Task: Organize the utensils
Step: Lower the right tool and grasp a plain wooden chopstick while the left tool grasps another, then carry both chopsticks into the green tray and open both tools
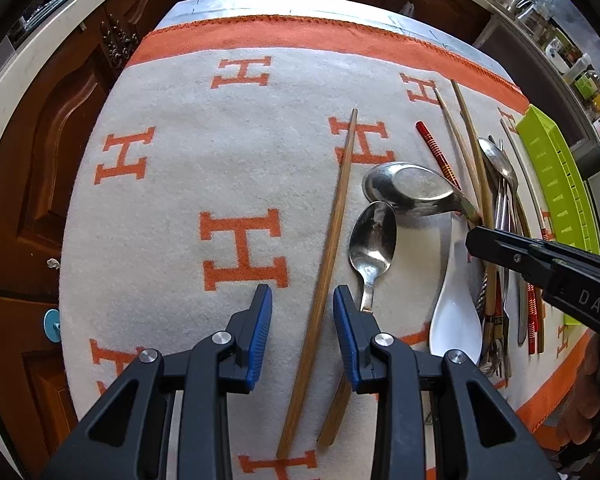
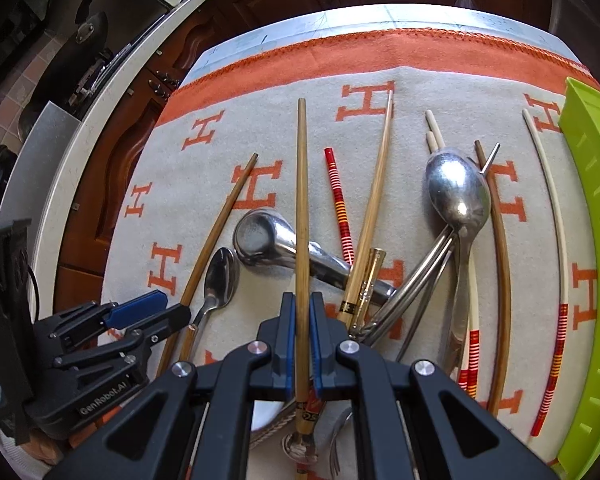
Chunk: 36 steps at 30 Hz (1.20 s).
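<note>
The right tool [image 2: 302, 344] is closed on a brown wooden chopstick [image 2: 301, 200]; both blue pads [image 2: 288, 336] press on its sides, and the stick runs straight away from the camera, across the handle of a large steel spoon [image 2: 268, 240] that lies bowl down. Just to the right of this stick lie a red striped chopstick [image 2: 338, 196] and a pale bamboo chopstick [image 2: 376, 196] with a golden end. Further right there is a heap: another steel spoon [image 2: 458, 192], some thin metal handles, a dark brown chopstick [image 2: 502, 280] and a white chopstick [image 2: 556, 240] with red bands. At the far right edge stands a green plastic tray [image 2: 592, 240].

The left tool [image 1: 302, 300] has its jaws apart, one on each side of a second brown chopstick [image 1: 332, 248], and the pads do not touch it. This stick lies flat on the cloth [image 1: 180, 184], grey with orange letters H, which covers the bench. Just right of it lies a small teaspoon [image 1: 372, 240], its handle passing under the right pad. Beside that, a white ceramic spoon [image 1: 456, 312] lies with its bowl near the camera.
</note>
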{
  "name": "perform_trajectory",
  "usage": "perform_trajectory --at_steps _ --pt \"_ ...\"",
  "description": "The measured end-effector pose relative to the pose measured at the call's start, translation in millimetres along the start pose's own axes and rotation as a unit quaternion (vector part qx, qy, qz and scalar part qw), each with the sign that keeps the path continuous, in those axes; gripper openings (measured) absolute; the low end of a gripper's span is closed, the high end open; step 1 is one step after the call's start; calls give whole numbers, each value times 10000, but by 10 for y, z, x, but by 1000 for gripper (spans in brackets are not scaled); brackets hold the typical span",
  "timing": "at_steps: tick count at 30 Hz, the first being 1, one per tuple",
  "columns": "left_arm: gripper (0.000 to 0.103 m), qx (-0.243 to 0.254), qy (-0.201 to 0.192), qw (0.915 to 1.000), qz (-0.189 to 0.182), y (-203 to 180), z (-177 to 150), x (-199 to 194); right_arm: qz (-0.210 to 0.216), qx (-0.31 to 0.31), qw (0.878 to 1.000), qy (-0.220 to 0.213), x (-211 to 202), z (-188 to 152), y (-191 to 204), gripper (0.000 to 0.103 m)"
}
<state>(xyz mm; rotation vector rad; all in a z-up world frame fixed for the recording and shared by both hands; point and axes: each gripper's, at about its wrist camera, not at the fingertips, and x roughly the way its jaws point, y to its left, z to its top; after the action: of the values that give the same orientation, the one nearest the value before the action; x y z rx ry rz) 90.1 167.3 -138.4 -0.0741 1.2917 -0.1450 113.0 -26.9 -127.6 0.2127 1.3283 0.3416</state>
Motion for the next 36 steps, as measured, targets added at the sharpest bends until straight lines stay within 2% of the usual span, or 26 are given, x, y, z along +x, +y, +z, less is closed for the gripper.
perform_trajectory --at_steps 1,4,12,16,19,23,28,33,36 --pt "26 13 -70 10000 53 -17 -23 -2 38 33 10000 -14 -17 -1 -11 6" --pt "6 2 -258 9995 167 -49 -78 -10 229 159 9996 -40 -72 3 -51 6" --pt "4 -728 -336 9966 192 72 -94 -121 762 530 9957 -44 -271 21 -219 6" --pt "4 -860 -467 9950 207 48 -120 -295 988 628 9931 -45 -395 1 -297 6" --pt "4 -950 -553 9939 77 -81 -144 -462 1138 647 9914 -59 -515 -25 -353 6" --pt "4 -922 -695 9931 -204 -399 -138 -684 1210 649 9905 -56 -699 -67 -446 6" --pt "4 -715 -748 9921 -714 -1000 -99 -866 1178 746 9902 -61 -1019 -124 -708 6" --pt "4 -306 -626 9901 -1215 -1764 25 -861 947 975 9906 -124 -1436 -137 -1176 6" --pt "4 -85 -505 9884 -1430 -2216 128 -797 611 1063 9923 -202 -1679 -122 -1498 6"
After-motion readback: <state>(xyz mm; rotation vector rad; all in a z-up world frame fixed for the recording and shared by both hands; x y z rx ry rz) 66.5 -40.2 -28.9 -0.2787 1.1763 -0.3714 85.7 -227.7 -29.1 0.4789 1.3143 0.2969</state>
